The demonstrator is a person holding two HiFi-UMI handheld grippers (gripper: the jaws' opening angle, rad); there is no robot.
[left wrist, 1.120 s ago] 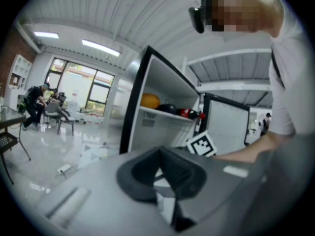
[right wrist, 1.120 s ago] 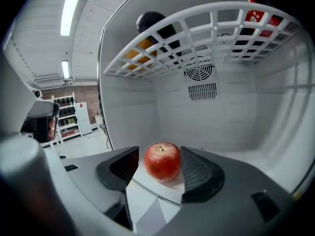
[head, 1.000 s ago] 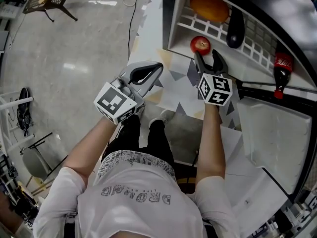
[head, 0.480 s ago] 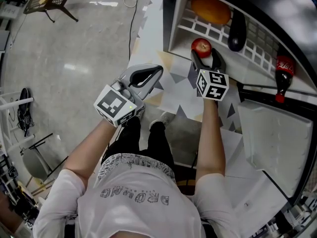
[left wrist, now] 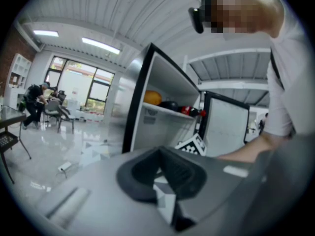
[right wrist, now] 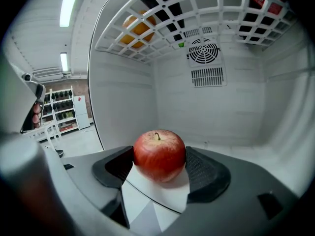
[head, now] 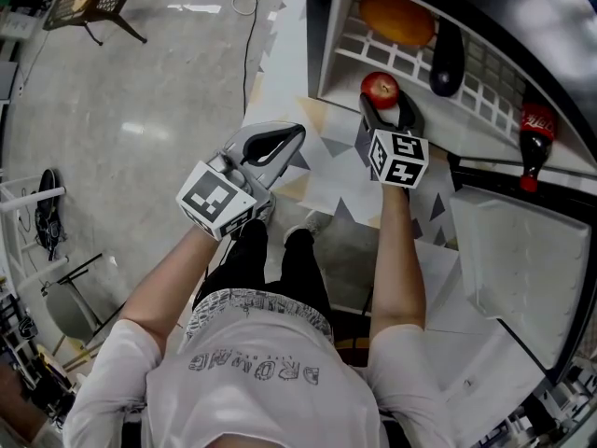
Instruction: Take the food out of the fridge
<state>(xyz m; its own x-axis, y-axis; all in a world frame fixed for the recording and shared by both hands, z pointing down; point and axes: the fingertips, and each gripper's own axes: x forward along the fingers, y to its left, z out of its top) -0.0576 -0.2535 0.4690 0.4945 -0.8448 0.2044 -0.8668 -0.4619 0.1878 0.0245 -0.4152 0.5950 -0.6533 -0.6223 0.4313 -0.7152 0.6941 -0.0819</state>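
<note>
Just inside the fridge [right wrist: 231,117], apple [right wrist: 159,151] stem-up between jaws of right gripper [right wrist: 160,167], just opened wide, left gripper [left wrist: 162,181] pressed together.

**White tee, black trousers, grey tongs**

A white short-sleeved T-shirt [head: 252,381] has dark block lettering across the front and a speckled black-and-white band along its hem. Just beyond that hem are black trousers [head: 266,259] and a pale shoe [head: 315,220]. Out past the T-shirt's left sleeve, the left tongs [head: 298,132] are smooth grey with black pads and a black-and-white marker cube [head: 216,199].
</note>
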